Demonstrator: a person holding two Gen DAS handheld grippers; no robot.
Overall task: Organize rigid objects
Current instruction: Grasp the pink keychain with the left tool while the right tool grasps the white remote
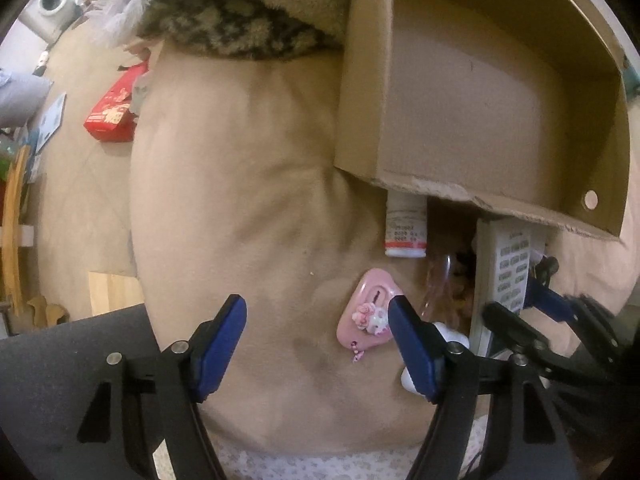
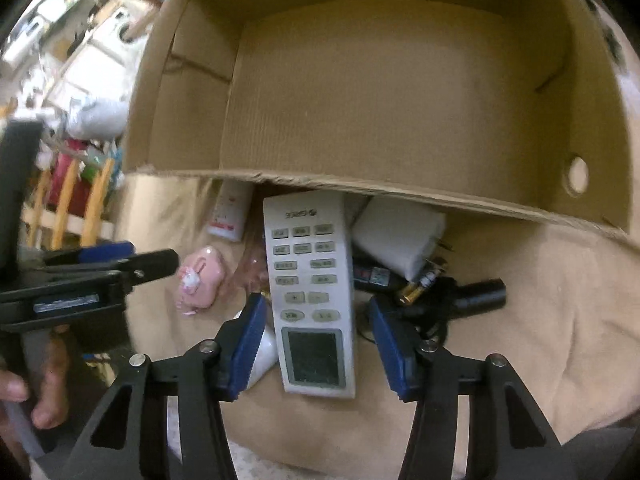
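An open cardboard box point(image 2: 380, 100) lies on a beige cushion point(image 1: 240, 200); it also shows in the left wrist view point(image 1: 480, 92). In front of it lie a white remote point(image 2: 312, 280), a pink cat-decorated case point(image 2: 202, 276), a white charger point(image 2: 396, 236), a small white bottle point(image 2: 230, 216), a battery point(image 2: 412, 292) and a black cylinder point(image 2: 480, 296). My right gripper point(image 2: 318, 344) is open, its fingers on either side of the remote's lower end. My left gripper point(image 1: 318, 340) is open and empty above the cushion, left of the pink case point(image 1: 368, 312).
A furry grey blanket point(image 1: 240, 12) lies behind the cushion. A red box point(image 1: 112, 108) sits on the floor at left. A wooden chair point(image 2: 72, 196) stands at the far left. Floral fabric point(image 1: 320, 464) runs along the near edge.
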